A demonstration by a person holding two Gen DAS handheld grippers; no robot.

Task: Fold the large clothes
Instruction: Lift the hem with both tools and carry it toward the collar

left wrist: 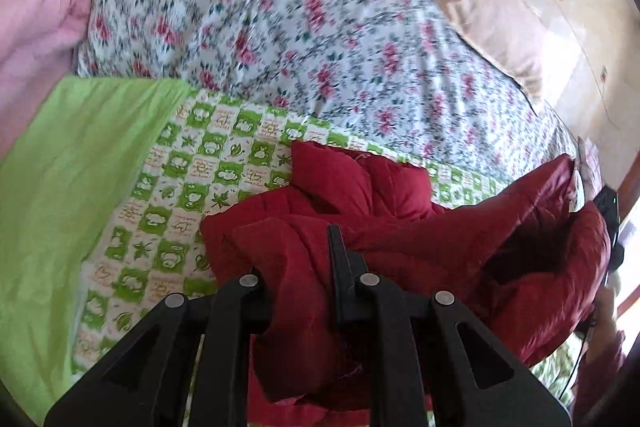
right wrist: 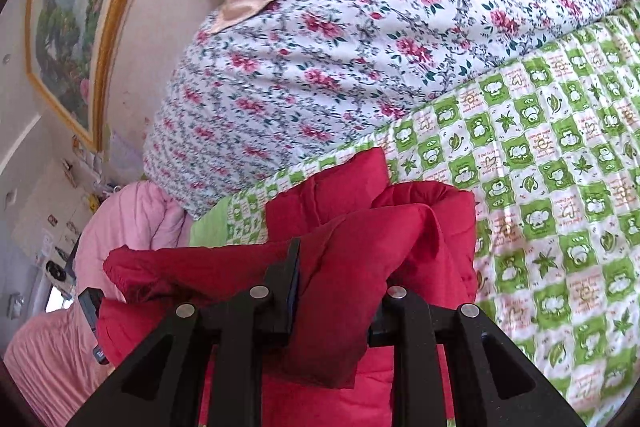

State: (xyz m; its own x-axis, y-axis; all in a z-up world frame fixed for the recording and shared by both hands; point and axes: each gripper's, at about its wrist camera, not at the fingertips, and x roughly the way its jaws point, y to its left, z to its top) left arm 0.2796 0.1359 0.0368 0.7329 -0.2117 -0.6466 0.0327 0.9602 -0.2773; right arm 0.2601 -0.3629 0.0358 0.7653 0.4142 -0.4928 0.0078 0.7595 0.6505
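Left gripper (left wrist: 320,259) pinching a fold of the red jacket (left wrist: 400,235), right gripper (right wrist: 332,279) clamping another bunch of it, jacket hanging crumpled over the green checked quilt (right wrist: 560,155), floral bedding (left wrist: 280,27) lying behind

The left gripper (left wrist: 316,267) and the right gripper (right wrist: 332,279) are each pointed downward toward twelve o'clock, jaws clamped nearly closed, apparently on red fabric, one finger being hidden.
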